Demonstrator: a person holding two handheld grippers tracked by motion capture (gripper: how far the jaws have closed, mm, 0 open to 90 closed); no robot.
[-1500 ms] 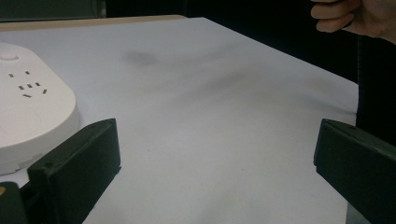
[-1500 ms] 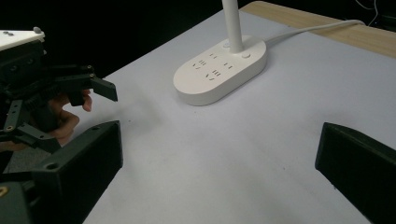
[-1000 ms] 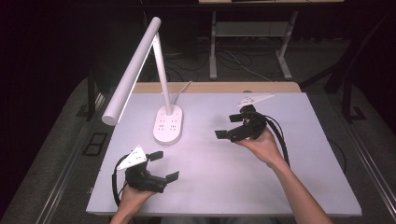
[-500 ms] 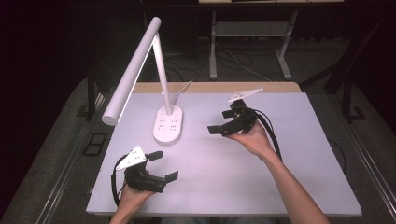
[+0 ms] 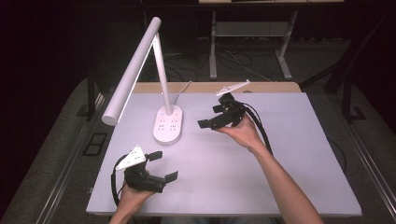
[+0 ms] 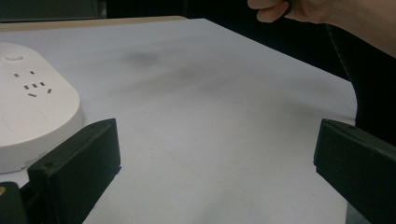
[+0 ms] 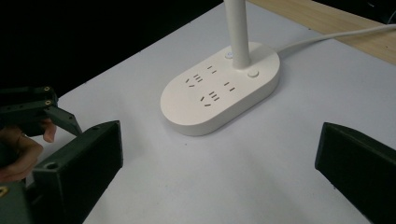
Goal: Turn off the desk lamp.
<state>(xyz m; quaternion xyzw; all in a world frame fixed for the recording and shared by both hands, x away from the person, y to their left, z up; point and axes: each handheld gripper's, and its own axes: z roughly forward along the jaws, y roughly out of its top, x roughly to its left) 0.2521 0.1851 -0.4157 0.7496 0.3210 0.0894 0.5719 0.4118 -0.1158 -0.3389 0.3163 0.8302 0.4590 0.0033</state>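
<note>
A white desk lamp stands at the back left of the table, its oval base [image 5: 168,125] carrying sockets and buttons, its long head [image 5: 133,70] slanting out to the left. My right gripper [image 5: 211,116] hovers just right of the base, pointing at it. It is open, its jaws have just been closing a little, and nothing is between them. In the right gripper view the lamp base [image 7: 219,91] lies ahead of that gripper [image 7: 219,172]. My left gripper [image 5: 163,165] rests near the front left, open and empty. In the left gripper view the lamp base [image 6: 32,107] sits left of that gripper [image 6: 215,172].
The white table [image 5: 280,163] has a wooden strip [image 5: 205,87] along its back edge, and the lamp's white cable [image 7: 327,35] runs off over it. Dark floor and metal table legs [image 5: 213,46] lie beyond. The other hand [image 6: 299,9] shows at the top right of the left gripper view.
My right gripper has moved left across the table, closer to the lamp base. The left gripper has stayed where it was.
</note>
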